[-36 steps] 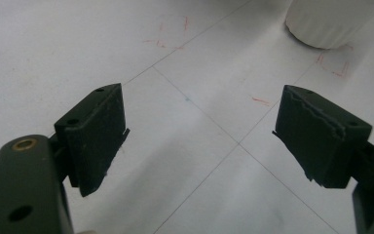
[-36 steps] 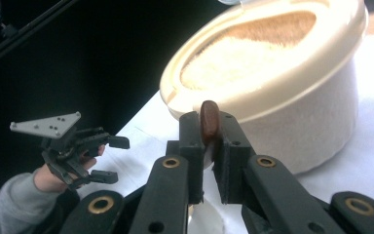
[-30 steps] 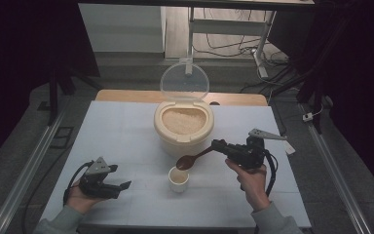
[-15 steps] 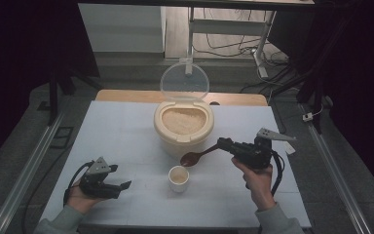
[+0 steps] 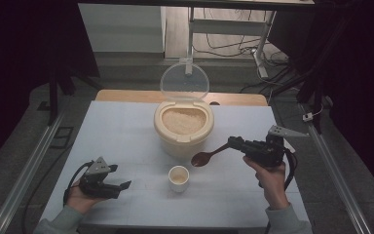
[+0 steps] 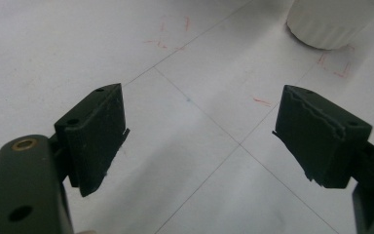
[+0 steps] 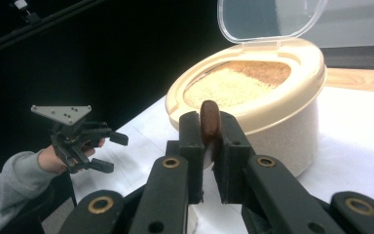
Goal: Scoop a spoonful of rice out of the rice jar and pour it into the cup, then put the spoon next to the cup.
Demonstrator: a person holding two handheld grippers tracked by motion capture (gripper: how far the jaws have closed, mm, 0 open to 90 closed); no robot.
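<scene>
A cream tub [image 5: 183,132] of pale grain stands at the table's middle with its clear lid [image 5: 184,80] swung up. In front of it sits a small white cup [image 5: 178,178]. My right gripper [image 5: 232,143] is shut on the handle of a brown wooden spoon [image 5: 203,158], whose bowl hangs between tub and cup, to the cup's right. In the right gripper view the spoon's handle [image 7: 208,119] stands edge-on between the jaws [image 7: 209,131], with the tub [image 7: 272,122] behind. My left gripper [image 5: 121,185] rests low at the front left, open, nothing between its jaws [image 6: 199,131].
The white table [image 5: 126,131] carries thin grid lines and red marks. The cup's base [image 6: 331,24] lies ahead of the left gripper. My left gripper [image 7: 112,153] sits past the tub's left side. A wooden board [image 5: 233,99] lies behind the tub.
My right gripper has carried the spoon right and slightly up, taking its bowl from over the cup to beside the tub. The left gripper has stayed still.
</scene>
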